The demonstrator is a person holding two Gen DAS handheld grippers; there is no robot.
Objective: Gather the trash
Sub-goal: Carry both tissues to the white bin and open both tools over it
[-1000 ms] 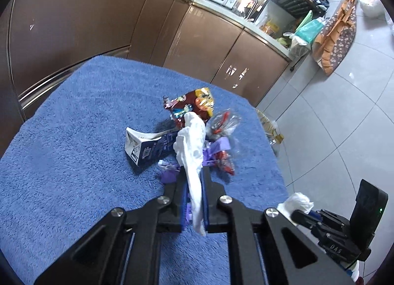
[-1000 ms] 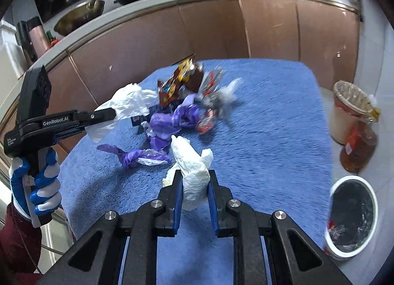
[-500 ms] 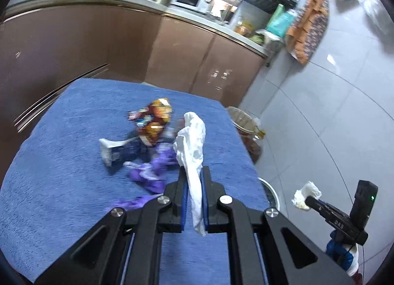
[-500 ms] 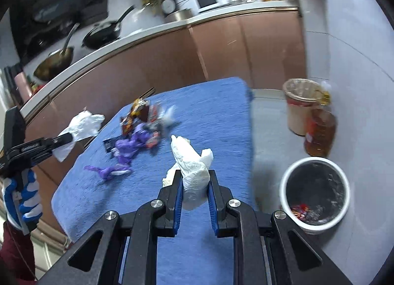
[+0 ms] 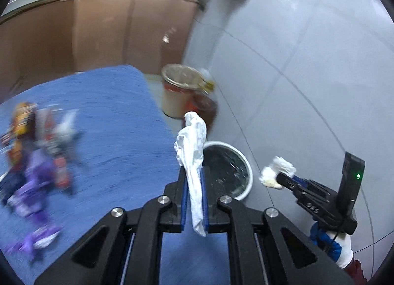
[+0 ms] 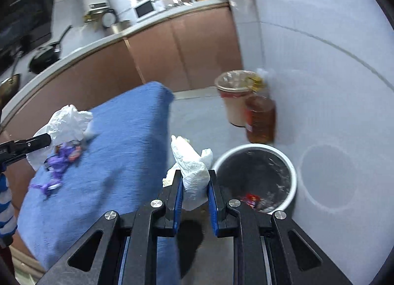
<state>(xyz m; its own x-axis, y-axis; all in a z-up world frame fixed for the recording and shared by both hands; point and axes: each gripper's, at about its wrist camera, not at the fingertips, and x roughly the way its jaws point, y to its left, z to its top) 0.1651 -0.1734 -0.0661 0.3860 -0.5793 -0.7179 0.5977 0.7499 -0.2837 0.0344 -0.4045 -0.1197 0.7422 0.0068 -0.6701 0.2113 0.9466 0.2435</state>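
- The left gripper (image 5: 194, 181) is clamping a thin white plastic scrap (image 5: 193, 152), which is standing up between the blue pads and hanging down below them.
- The right gripper (image 6: 194, 184) is pinching a crumpled white tissue (image 6: 193, 174); its jaws are standing a little wider around this thicker wad.
- The white bin (image 6: 293, 174) is sitting on the grey floor beside the blue table (image 6: 118, 161). In the right wrist view it is lying at about 2 o'clock from the jaws, just beside them.
- In the left wrist view the bin is lying at 1 o'clock, partly behind the scrap.
- I am judging that the right hand is nearer to the bin, so its tissue should probably drop first.
- More wrappers (image 5: 37, 152) are lying on the table at 9 o'clock.
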